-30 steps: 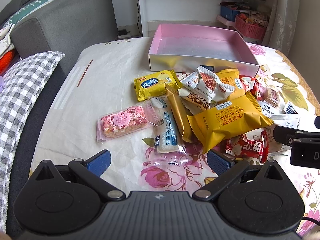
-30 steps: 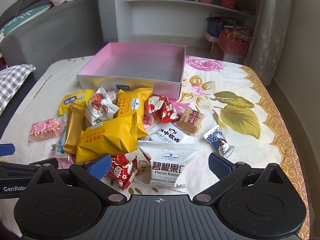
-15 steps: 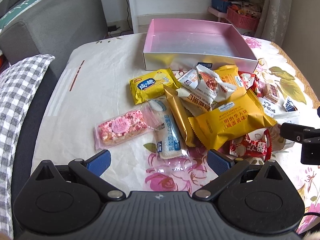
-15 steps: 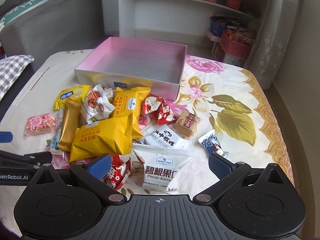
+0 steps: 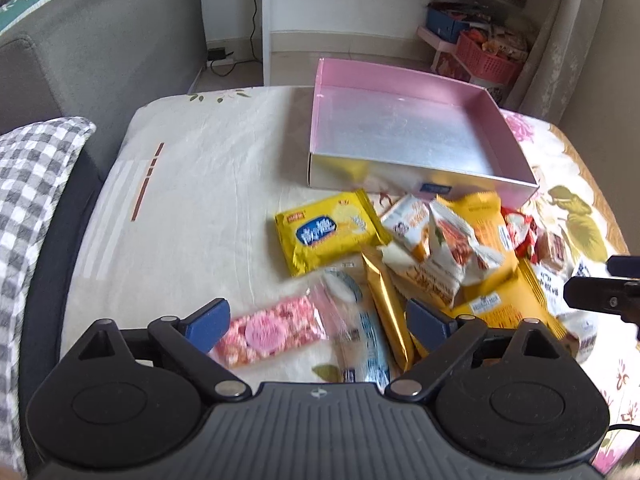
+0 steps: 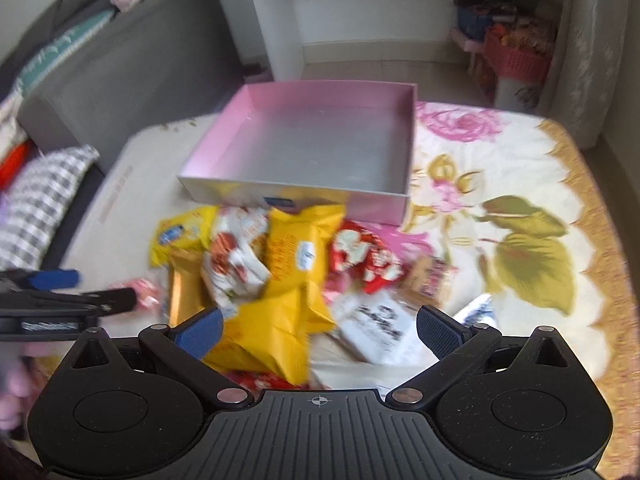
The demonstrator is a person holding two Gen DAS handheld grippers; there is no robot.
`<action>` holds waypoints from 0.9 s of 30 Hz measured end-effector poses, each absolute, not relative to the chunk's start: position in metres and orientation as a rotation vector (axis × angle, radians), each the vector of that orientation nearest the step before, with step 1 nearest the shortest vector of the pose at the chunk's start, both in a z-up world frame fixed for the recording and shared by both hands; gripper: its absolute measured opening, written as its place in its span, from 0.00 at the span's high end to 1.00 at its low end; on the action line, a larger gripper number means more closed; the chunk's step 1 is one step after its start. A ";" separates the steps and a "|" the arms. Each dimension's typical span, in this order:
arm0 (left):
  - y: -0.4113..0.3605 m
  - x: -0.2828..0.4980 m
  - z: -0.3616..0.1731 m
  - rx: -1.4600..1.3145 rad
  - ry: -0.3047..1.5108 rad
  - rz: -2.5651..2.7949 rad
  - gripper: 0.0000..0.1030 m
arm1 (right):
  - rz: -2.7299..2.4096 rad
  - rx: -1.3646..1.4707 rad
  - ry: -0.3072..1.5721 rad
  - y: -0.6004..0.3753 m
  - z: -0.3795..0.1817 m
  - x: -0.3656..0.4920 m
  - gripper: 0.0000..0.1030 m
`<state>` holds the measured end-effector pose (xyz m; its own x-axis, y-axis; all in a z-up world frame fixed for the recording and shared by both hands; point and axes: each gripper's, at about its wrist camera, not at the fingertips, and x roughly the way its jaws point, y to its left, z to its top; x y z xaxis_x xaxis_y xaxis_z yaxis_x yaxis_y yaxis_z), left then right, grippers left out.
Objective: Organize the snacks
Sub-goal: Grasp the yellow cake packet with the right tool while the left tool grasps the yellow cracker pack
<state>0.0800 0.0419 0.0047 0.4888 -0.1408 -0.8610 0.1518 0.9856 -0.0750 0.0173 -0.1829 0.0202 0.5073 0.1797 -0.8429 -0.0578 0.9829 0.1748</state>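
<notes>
A pile of snack packets lies on a floral bedsheet in front of an empty pink box [image 5: 404, 136] [image 6: 320, 148]. My left gripper [image 5: 318, 322] is open, low over a pink nougat packet [image 5: 272, 330] and a clear blue-printed packet [image 5: 362, 340], beside a gold bar [image 5: 386, 306]. A yellow cracker packet [image 5: 330, 234] lies further ahead. My right gripper [image 6: 318, 328] is open above a large yellow packet [image 6: 272, 332] and a white packet [image 6: 378, 330]. Red candies [image 6: 364, 260] lie beyond. Both views are motion-blurred.
A grey sofa [image 5: 92, 56] and a checked pillow [image 5: 28, 184] flank the left. White shelves [image 5: 400, 8] and red baskets [image 5: 492, 58] stand behind the box. The right gripper shows at the left view's right edge [image 5: 600, 300]; the left one shows in the right view [image 6: 64, 304].
Both grippers have moved forward and lower toward the snack pile. The packets and box look larger and nearer. Both stay open and empty.
</notes>
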 end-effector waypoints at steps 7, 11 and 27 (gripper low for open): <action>0.068 0.111 -0.012 -0.231 1.091 -0.164 0.28 | 0.124 0.307 1.048 -0.201 -0.001 0.047 0.25; 0.067 0.127 -0.016 -0.247 1.074 -0.129 0.30 | 0.124 0.407 1.067 -0.207 -0.012 0.063 0.39; 0.030 0.152 -0.044 -0.167 1.078 -0.083 0.05 | 0.138 0.424 1.095 -0.192 -0.050 0.091 0.42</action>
